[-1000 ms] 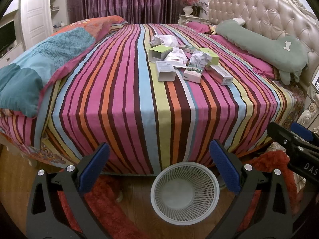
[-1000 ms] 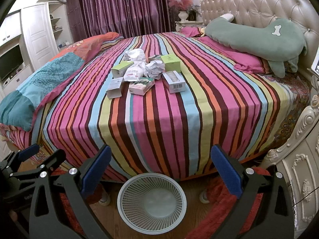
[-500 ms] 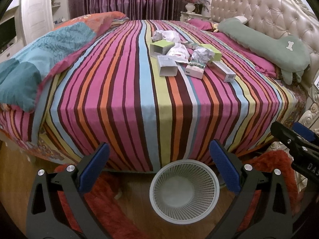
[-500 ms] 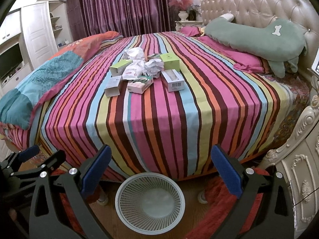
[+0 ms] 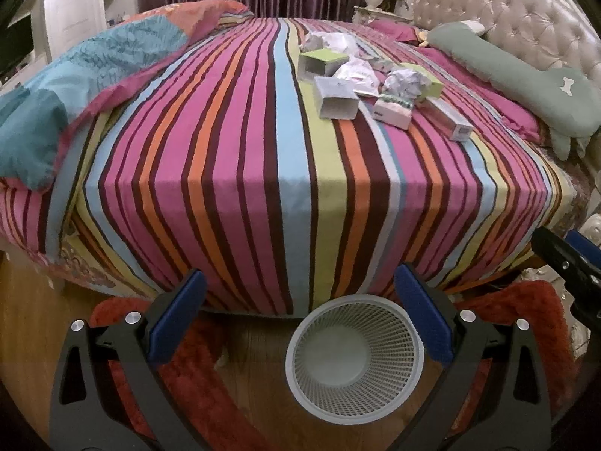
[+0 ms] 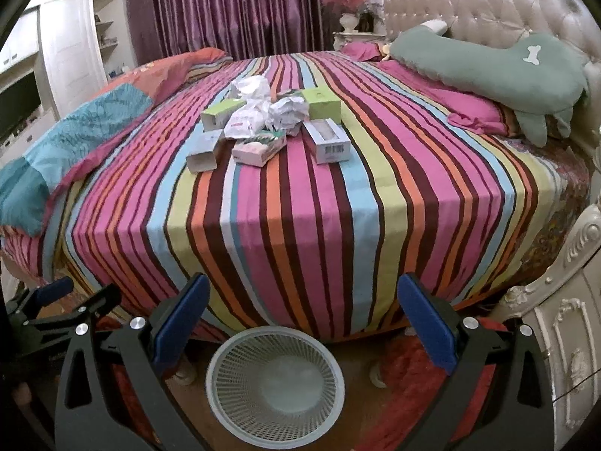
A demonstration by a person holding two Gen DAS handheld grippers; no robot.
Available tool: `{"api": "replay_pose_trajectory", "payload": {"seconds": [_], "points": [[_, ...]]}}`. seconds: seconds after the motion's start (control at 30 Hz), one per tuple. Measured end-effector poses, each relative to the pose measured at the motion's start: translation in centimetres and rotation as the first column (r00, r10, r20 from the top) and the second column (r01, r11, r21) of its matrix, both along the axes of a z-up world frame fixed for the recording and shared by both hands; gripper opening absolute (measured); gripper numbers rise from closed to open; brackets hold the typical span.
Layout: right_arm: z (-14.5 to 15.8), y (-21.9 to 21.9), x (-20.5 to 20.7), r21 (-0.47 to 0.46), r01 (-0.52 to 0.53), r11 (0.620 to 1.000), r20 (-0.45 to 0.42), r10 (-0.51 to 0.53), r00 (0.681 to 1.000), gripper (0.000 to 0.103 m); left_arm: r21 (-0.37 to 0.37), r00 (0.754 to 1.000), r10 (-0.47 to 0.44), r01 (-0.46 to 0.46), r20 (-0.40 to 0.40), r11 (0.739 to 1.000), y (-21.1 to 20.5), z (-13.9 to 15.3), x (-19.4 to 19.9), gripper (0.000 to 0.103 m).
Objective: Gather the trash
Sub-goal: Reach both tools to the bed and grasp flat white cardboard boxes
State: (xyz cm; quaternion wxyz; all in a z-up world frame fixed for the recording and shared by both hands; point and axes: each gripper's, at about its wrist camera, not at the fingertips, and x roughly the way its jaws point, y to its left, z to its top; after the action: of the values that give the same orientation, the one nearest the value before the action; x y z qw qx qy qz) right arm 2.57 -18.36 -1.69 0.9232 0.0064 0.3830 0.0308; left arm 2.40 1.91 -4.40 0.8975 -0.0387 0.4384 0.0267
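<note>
Bedroom with purple curtains (image 6: 240, 7), striped bed (image 5: 263, 158) filling both views, small boxes and crumpled paper (image 6: 287, 111) heaped mid-mattress, labels unreadable, well beyond left gripper (image 5: 300, 317) and right gripper (image 6: 302, 319), both spread wide and empty, white mesh bin (image 5: 355, 357) on floor between fingers, floor partly hidden.

the bed (image 6: 300, 203) wears smooth striped cloth; crumpled paper (image 6: 287, 111) and matt cardboard boxes (image 6: 330, 141) lie on it. the basket (image 5: 300, 383) is white plastic mesh on glossy wood floor (image 5: 259, 406), beside shaggy red rug (image 5: 195, 376).
</note>
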Motion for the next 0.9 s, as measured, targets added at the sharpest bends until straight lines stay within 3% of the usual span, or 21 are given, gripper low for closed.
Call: {"api": "replay_pose_trajectory", "payload": {"seconds": [0.4, 0.9], "points": [[-0.1, -0.6, 5.1, -0.013, -0.018, 1.0, -0.009, 0.017, 1.0, 0.096, -0.011, 1.0, 0.012, -0.012, 0.009, 1.0, 0.5, 0.2, 5.5, 0.097], [-0.3, -2.8, 14.6, 0.004, -0.007, 1.0, 0.003, 0.007, 1.0, 0.096, -0.049, 0.999, 0.045, -0.043, 0.031, 0.998, -0.6, 0.9, 16.8, 0.097]]}}
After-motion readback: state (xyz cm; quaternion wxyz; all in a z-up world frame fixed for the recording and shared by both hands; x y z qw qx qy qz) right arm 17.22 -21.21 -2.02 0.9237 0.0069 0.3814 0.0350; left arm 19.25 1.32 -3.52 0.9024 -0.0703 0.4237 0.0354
